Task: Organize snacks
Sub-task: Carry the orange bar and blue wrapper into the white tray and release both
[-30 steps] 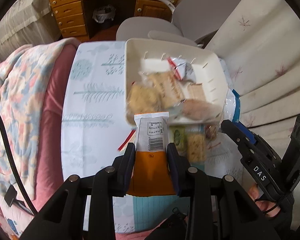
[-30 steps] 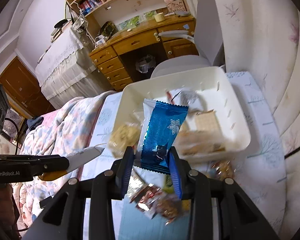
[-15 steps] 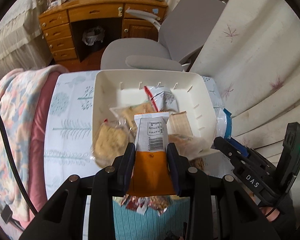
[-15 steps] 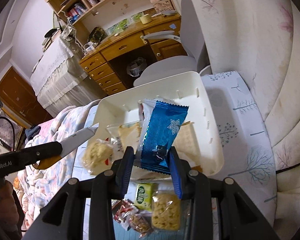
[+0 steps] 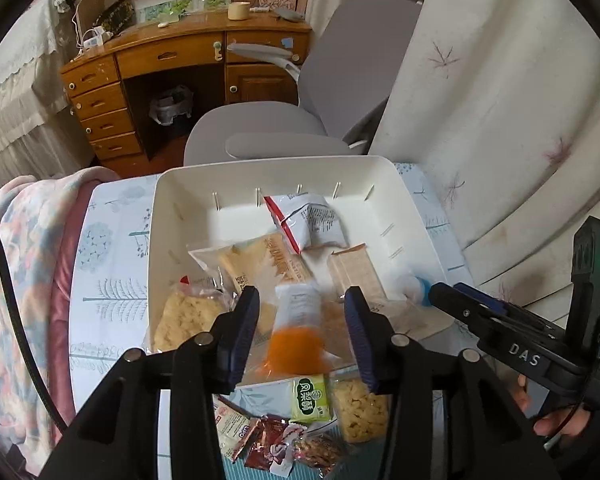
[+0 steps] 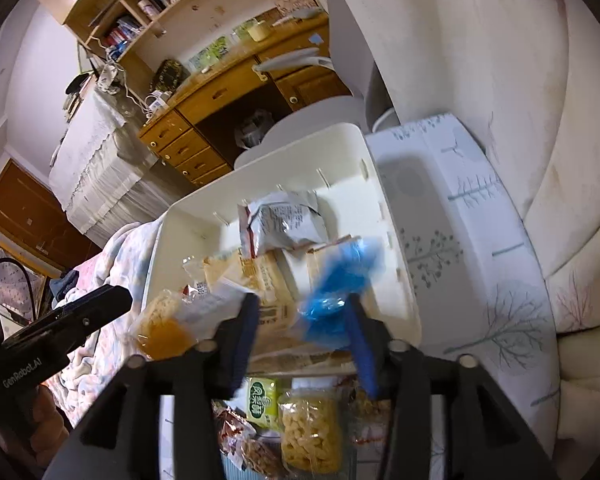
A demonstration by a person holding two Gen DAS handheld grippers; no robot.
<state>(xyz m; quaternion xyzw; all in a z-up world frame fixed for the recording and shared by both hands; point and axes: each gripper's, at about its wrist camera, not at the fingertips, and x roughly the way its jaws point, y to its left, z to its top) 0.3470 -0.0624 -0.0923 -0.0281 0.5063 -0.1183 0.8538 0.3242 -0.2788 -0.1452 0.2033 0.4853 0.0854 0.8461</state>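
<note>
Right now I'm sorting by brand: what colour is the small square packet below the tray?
Light green small square packet, clearest in the left wrist view.

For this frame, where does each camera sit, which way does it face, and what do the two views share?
Left wrist: rides the left gripper, looking down along its spread fingers at the orange packet over the white bin; right gripper at right.
Right wrist: rides the right gripper, tilted, over the blue packet; left gripper at left.
Shared: bin, both packets, wooden desk.
</note>
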